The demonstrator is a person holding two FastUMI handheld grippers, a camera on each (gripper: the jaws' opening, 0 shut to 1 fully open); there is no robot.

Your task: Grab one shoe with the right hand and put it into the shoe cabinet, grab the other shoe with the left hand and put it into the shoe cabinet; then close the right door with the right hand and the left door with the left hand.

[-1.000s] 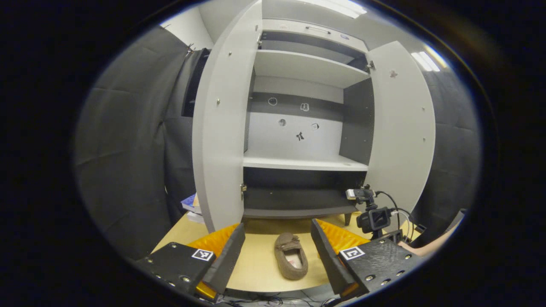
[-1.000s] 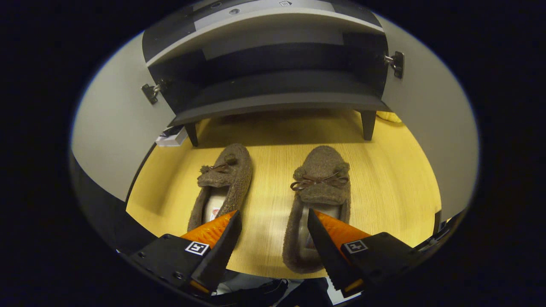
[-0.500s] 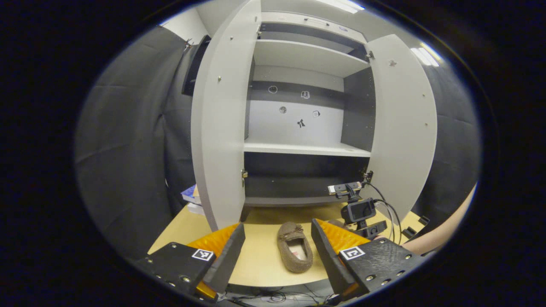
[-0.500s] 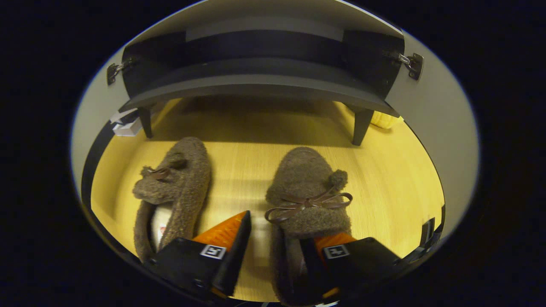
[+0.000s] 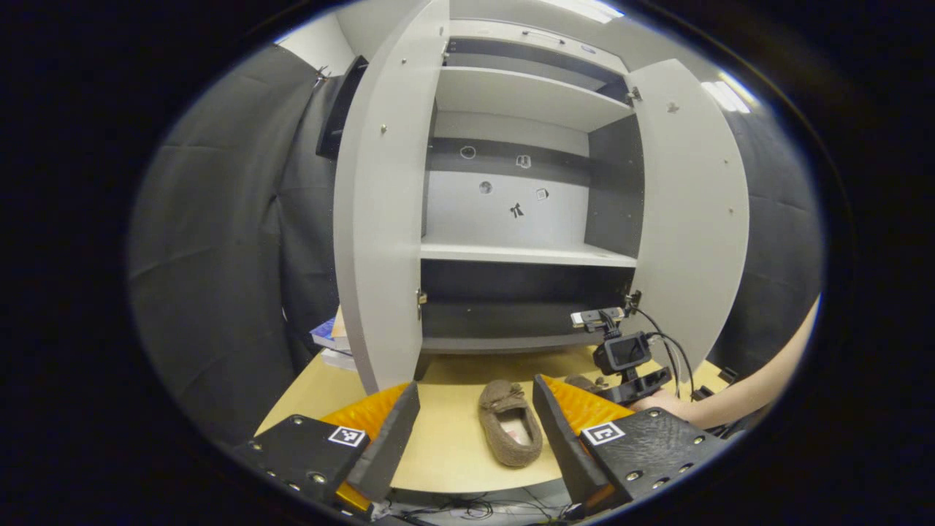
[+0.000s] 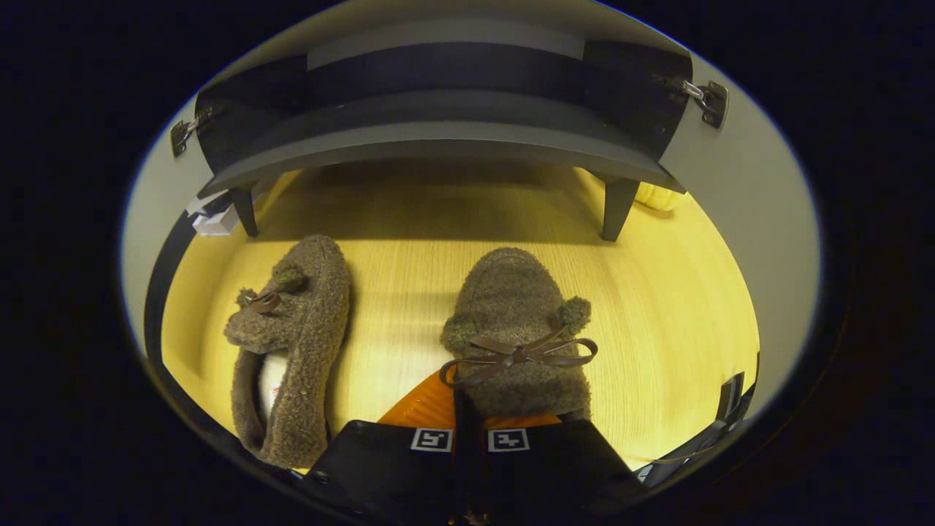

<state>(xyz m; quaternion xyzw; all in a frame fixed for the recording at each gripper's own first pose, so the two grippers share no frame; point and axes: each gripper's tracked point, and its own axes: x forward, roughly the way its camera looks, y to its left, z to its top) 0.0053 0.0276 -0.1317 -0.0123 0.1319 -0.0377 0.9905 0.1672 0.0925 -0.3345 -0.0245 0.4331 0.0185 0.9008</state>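
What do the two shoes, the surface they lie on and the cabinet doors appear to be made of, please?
Right shoe, pinched by the right gripper, and left shoe: fuzzy brown fleece-like fabric, nubbly pile; thin smooth bows, perhaps leather.
Tabletop: pale wood or wood-look laminate, fine straight grain, slight sheen.
Left door and right door: flat matte light-grey board, probably laminated, with small screw heads.

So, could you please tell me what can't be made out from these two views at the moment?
- Right gripper view: the heel of the right shoe is hidden behind the right gripper, so what the closed fingers pinch is unclear.
- Right gripper view: the left shoe has its heel cut off by the image edge.
- Left gripper view: the stickers on the cabinet's back panel are too small to identify.
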